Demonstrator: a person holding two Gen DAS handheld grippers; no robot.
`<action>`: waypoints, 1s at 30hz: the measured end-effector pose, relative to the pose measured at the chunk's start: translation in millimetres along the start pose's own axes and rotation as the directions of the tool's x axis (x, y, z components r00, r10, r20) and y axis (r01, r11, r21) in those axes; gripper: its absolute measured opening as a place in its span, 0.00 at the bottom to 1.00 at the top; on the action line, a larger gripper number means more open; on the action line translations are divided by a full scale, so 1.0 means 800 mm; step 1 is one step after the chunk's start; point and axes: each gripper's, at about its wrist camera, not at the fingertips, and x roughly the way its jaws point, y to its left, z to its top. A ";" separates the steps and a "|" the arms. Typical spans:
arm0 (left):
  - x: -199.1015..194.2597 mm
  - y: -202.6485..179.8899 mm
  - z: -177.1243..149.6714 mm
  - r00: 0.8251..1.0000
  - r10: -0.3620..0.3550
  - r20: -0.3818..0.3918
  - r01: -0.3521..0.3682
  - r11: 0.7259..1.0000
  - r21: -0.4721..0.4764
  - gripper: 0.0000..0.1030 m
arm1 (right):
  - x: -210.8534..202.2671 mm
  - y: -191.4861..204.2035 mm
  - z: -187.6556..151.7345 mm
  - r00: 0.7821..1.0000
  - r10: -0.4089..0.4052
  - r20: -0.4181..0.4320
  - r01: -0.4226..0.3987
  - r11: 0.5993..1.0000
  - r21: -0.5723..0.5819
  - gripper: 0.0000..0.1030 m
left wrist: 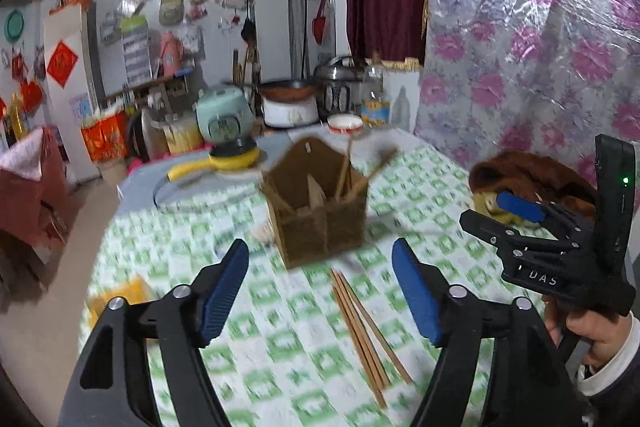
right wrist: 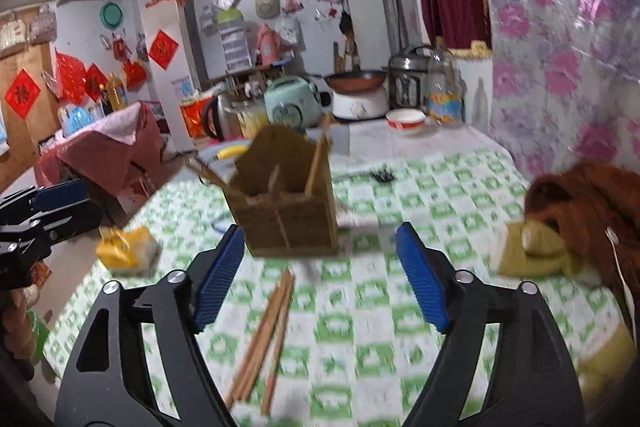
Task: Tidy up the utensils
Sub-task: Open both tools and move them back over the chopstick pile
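Note:
A brown two-compartment utensil holder [left wrist: 318, 215] stands on the green-checked tablecloth with a few chopsticks leaning in it; it also shows in the right wrist view [right wrist: 286, 205]. A bundle of wooden chopsticks [left wrist: 362, 327] lies flat on the cloth in front of the holder and shows in the right wrist view too [right wrist: 266, 335]. My left gripper [left wrist: 320, 291] is open and empty above the loose chopsticks. My right gripper [right wrist: 320, 279] is open and empty, also above them. The right gripper shows at the right of the left wrist view [left wrist: 520, 215].
A brown fur garment [right wrist: 580, 211] lies at the table's right. A yellow packet [right wrist: 126, 251] sits near the left edge. A yellow pan [left wrist: 224, 159], a rice cooker [left wrist: 224, 119], pots and a red-rimmed bowl [right wrist: 405, 119] stand at the far end.

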 end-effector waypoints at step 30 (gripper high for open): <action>0.110 -0.032 -0.213 0.923 -0.073 -0.378 0.023 0.991 -0.135 0.72 | 0.031 0.015 -0.171 0.954 -0.042 -0.298 0.027 0.998 -0.056 0.77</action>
